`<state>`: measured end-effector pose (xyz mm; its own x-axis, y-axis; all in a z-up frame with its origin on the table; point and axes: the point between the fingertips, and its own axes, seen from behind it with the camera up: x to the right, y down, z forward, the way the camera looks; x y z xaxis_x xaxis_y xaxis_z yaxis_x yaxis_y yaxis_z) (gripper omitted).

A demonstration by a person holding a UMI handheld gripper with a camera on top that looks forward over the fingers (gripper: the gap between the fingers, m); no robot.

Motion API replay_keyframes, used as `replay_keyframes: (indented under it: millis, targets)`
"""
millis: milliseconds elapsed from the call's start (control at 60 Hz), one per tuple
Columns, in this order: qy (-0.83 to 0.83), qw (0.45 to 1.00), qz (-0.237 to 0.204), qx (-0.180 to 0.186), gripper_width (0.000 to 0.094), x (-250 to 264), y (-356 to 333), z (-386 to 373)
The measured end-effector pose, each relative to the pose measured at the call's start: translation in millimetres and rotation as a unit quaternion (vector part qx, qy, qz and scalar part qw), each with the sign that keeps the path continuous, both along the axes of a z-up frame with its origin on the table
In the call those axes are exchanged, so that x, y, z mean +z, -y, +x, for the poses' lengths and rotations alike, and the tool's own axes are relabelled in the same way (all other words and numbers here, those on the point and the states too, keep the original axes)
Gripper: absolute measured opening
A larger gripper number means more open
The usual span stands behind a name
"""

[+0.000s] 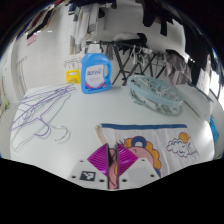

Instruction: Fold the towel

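**Towel edge pinched, fold underway**

Towel (150, 140) lies flat on the white table (90, 110), cartoon print up, just ahead of the gripper (113, 165). Fingers look nearly closed, pads (100, 160) seeming to nip the towel's near edge, likely to lift and carry it over. Far edge free, bare table beyond. Further back: detergent bottle (95, 74), yellow box (73, 75), mesh basket (153, 90). Printed cloth (40, 110) alongside, well apart.

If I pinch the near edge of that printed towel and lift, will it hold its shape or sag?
Probably sag: the towel lies flat and thin on the table, so it looks like limp cloth. It is likely light, and may drag across the smooth surface. The gripper has its fingers at the near edge, which seems bunched there.
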<state>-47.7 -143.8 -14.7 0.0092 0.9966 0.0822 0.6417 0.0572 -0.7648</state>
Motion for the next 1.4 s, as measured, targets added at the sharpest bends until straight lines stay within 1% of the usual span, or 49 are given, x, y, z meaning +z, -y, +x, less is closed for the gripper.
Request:
replay_keyframes:
  millis: [17, 33, 67, 150, 217, 267, 400, 483, 567, 633, 733, 800, 850, 867, 883, 900, 933, 950, 967, 1000, 1017, 1033, 1050, 1100, 1150, 1300, 1400]
  targets:
    - [-0.002, 1.000, 0.013, -0.016, 0.0036, 2, -11, -1]
    - [-0.001, 1.000, 0.011, -0.024, 0.0036, 2, -16, 0]
    - [0.004, 1.000, 0.004, -0.028, 0.0032, 0, -13, -1]
    - [0.018, 0.999, -0.008, -0.026, 0.0027, 1, -8, -3]
    - [0.028, 0.999, -0.033, -0.021, 0.0021, 7, -11, 0]
    - [0.024, 0.998, -0.056, -0.014, 0.0021, 20, -12, -3]
    - [0.006, 0.996, -0.085, 0.006, 0.0021, 79, -47, -3]
    - [-0.019, 0.997, -0.076, -0.004, 0.0026, 110, -93, -1]
    - [-0.031, 0.997, -0.066, -0.023, 0.0026, 126, -149, 2]
    - [-0.033, 0.997, -0.049, -0.040, 0.0025, 125, -192, 6]
    - [-0.020, 0.997, -0.040, -0.059, 0.0027, 97, -241, 11]
    - [-0.013, 0.997, -0.039, -0.062, 0.0028, 73, -255, 9]
    - [-0.006, 0.998, -0.037, -0.050, 0.0032, 59, -259, 11]
    - [-0.007, 0.998, -0.038, -0.045, 0.0057, 56, -259, 10]
    - [-0.008, 0.998, -0.038, -0.045, 0.0102, 54, -260, 9]
    - [-0.008, 0.998, -0.038, -0.046, 0.0199, 53, -261, 9]
    - [-0.001, 0.998, -0.034, -0.051, 0.0433, 52, -266, 13]
    - [0.004, 0.998, -0.028, -0.055, 0.0524, 53, -270, 15]
    - [0.006, 0.998, -0.024, -0.058, 0.0654, 55, -272, 18]
    - [0.008, 0.998, -0.020, -0.059, 0.0876, 63, -275, 22]
    - [0.008, 0.998, -0.016, -0.064, 0.0865, 69, -276, 26]
    - [0.008, 0.998, -0.013, -0.065, 0.0821, 75, -277, 31]
    - [0.009, 0.998, -0.010, -0.067, 0.0810, 82, -277, 36]
    - [0.006, 0.998, -0.005, -0.066, 0.0843, 107, -276, 55]
    - [0.002, 0.998, -0.011, -0.062, 0.0861, 135, -273, 78]
    - [0.011, 0.998, -0.027, -0.053, 0.0849, 194, -254, 158]
    - [0.015, 0.998, -0.026, -0.047, 0.0850, 214, -243, 202]
